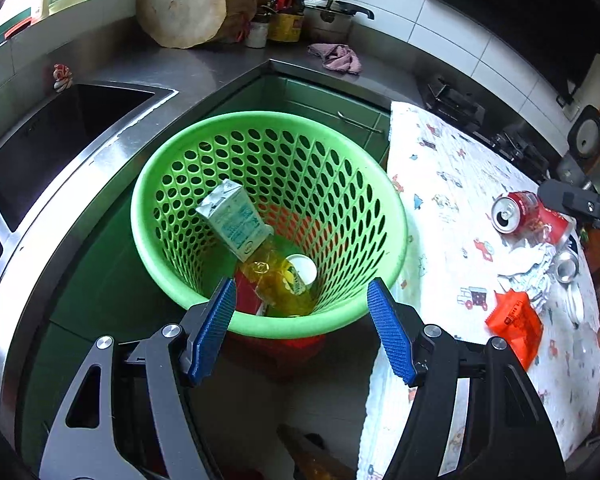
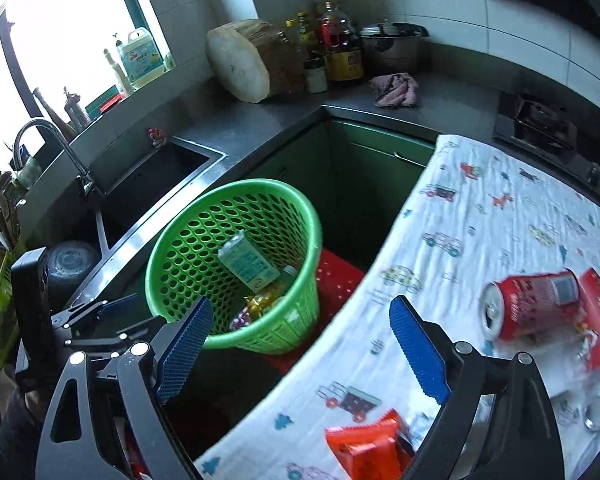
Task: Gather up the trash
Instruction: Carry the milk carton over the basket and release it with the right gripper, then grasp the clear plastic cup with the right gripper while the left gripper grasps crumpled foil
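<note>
A green perforated basket point(image 1: 168, 184) stands on a red stool beside the table; it also shows in the right wrist view point(image 2: 188, 240). In it lie a pale milk carton point(image 1: 234, 220), a yellow bottle point(image 1: 278, 280) and a white cup point(image 1: 302, 269). My left gripper point(image 1: 302, 328) is open and empty just above the basket's near rim. My right gripper point(image 2: 302, 354) is open and empty over the table edge. On the patterned tablecloth point(image 2: 480, 216) lie a red soda can point(image 2: 528, 304), an orange wrapper point(image 2: 364, 446), a red packet point(image 2: 598, 312), crumpled paper point(image 1: 528, 268) and a silver can point(image 1: 566, 268).
A steel sink point(image 2: 148, 184) with a faucet point(image 2: 48, 132) is at the left. The counter holds a wooden chopping block point(image 2: 244, 62), bottles point(image 2: 340, 46), a pot point(image 2: 392, 46) and a pink rag point(image 2: 394, 90). A stove point(image 2: 540, 120) lies behind the table.
</note>
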